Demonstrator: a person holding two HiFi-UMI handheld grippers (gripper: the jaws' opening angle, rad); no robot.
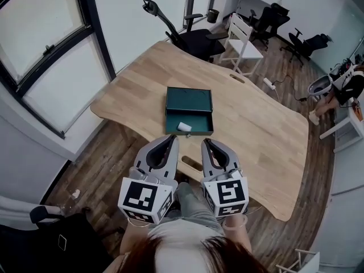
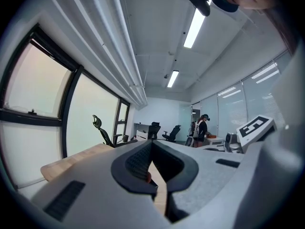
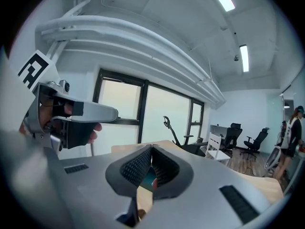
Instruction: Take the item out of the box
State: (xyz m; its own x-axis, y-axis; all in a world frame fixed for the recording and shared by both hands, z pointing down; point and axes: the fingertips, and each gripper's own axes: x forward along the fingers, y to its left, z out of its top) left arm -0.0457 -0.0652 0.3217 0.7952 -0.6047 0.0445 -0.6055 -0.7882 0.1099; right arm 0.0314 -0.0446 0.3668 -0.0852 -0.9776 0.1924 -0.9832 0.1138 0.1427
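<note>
Reddish hair (image 1: 187, 257) is cut off by the bottom edge. Both tools are clenched on nothing, tips meeting: left gripper (image 1: 170, 139), right gripper (image 1: 206, 142). At 12 o'clock from them, apart, the open green box (image 1: 196, 120) sits on the wooden table (image 1: 256, 124). It holds a white item (image 1: 183, 126), too small to identify.

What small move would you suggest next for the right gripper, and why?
Probably open the right gripper and ease it forward toward the green box: its jaws are together and empty, short of the box, which stands open with the white item lying inside.
</note>
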